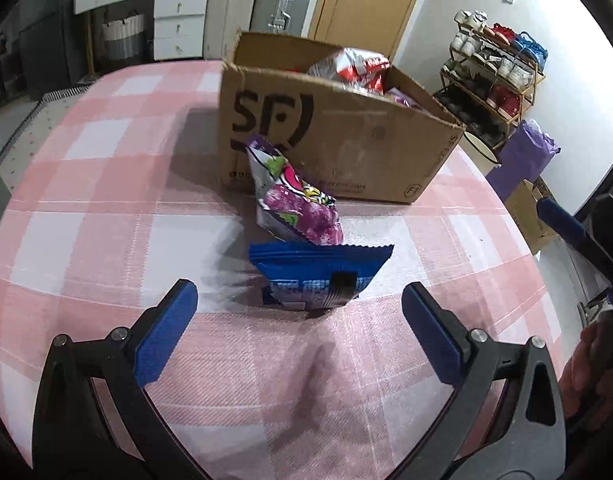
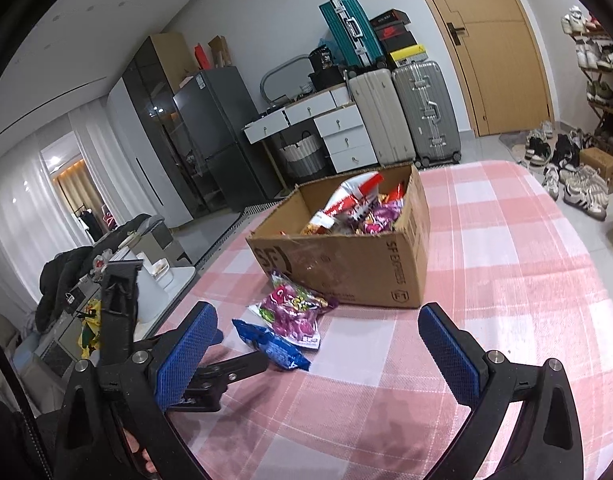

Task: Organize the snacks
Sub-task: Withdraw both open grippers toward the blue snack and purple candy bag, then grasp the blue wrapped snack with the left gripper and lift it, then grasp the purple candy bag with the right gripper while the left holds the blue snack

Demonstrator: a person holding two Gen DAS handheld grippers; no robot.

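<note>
A blue snack packet (image 1: 320, 276) lies on the pink checked tablecloth (image 1: 106, 208), just ahead of my open, empty left gripper (image 1: 300, 320). A purple snack bag (image 1: 296, 200) lies behind it, leaning against the cardboard box (image 1: 346, 136), which holds several snack bags (image 1: 352, 66). In the right wrist view my right gripper (image 2: 318, 344) is open and empty above the table; the blue packet (image 2: 272, 346), the purple bag (image 2: 296, 310) and the box (image 2: 346, 264) lie ahead of it. The left gripper (image 2: 210, 376) shows at its lower left.
The table edge runs along the left in the right wrist view, with a chair and clutter (image 2: 86, 280) beyond. A shoe rack (image 1: 494, 80) and a purple bag (image 1: 526, 156) stand right of the table. Suitcases (image 2: 406, 116) and drawers (image 2: 338, 132) line the far wall.
</note>
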